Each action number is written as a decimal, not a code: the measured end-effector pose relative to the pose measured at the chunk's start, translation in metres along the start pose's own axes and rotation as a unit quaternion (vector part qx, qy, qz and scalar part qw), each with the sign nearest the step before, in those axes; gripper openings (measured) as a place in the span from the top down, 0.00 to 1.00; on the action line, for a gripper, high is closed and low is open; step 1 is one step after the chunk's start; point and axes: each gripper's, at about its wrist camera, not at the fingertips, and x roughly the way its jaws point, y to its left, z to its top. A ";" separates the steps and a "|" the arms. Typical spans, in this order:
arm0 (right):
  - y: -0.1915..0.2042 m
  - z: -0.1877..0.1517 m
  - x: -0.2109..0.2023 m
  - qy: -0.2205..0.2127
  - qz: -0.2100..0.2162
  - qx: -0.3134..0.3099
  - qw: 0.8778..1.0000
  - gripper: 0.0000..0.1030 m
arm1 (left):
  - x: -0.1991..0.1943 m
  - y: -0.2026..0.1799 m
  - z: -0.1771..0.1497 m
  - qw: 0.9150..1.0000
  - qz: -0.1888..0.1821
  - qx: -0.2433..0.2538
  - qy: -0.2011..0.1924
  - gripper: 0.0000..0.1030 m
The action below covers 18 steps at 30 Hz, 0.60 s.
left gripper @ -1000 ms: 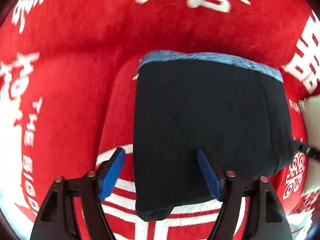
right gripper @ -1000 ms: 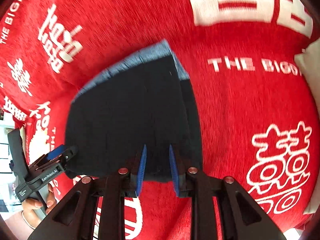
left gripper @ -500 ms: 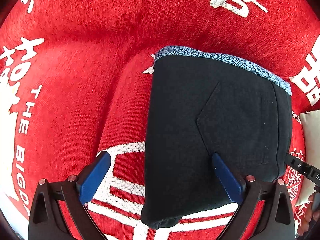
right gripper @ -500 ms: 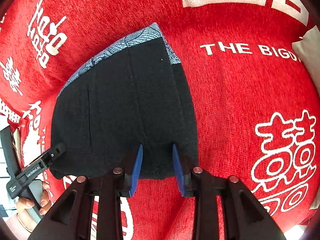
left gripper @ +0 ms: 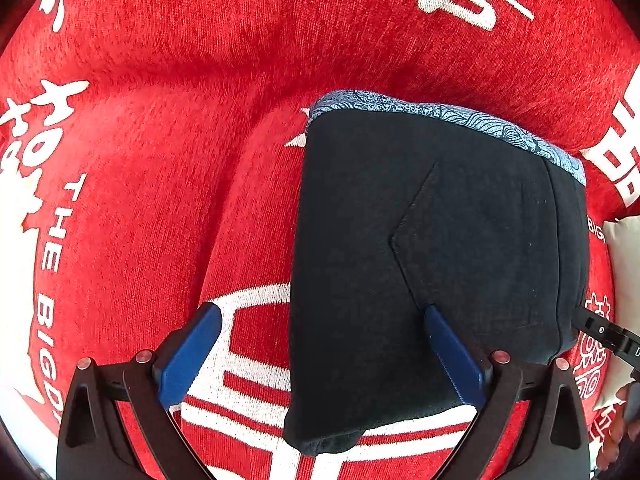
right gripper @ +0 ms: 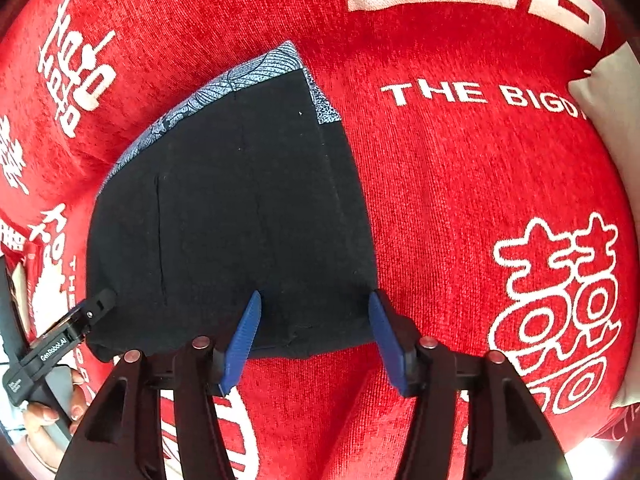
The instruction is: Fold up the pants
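Black folded pants [left gripper: 440, 240] lie flat on the red blanket, their blue patterned waistband [left gripper: 440, 114] on the far edge. My left gripper [left gripper: 320, 354] stands wide open over the near left corner, one finger over bare blanket and the other over the cloth, with neither pressing. In the right wrist view the pants [right gripper: 240, 220] fill the centre left. My right gripper [right gripper: 314, 338] hovers at their near right corner. Its jaws are opening, and the hem lies loose between them. The left gripper [right gripper: 60, 344] also shows beside the pants' left edge.
The red blanket [left gripper: 160, 160] carries white lettering and bulges in soft folds. A white pillow [right gripper: 616, 128] sits at the right edge. A person's hand [right gripper: 44, 420] holds the left gripper's handle at the lower left of the right wrist view.
Both grippers have spread their jaws. The left went from partly open to wide. The right went from nearly shut on the hem to apart, and the pants now lie free.
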 end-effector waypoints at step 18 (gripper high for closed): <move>0.001 -0.009 0.007 -0.012 -0.004 -0.002 1.000 0.33 | 0.006 -0.006 0.011 1.000 0.009 0.024 0.012 0.00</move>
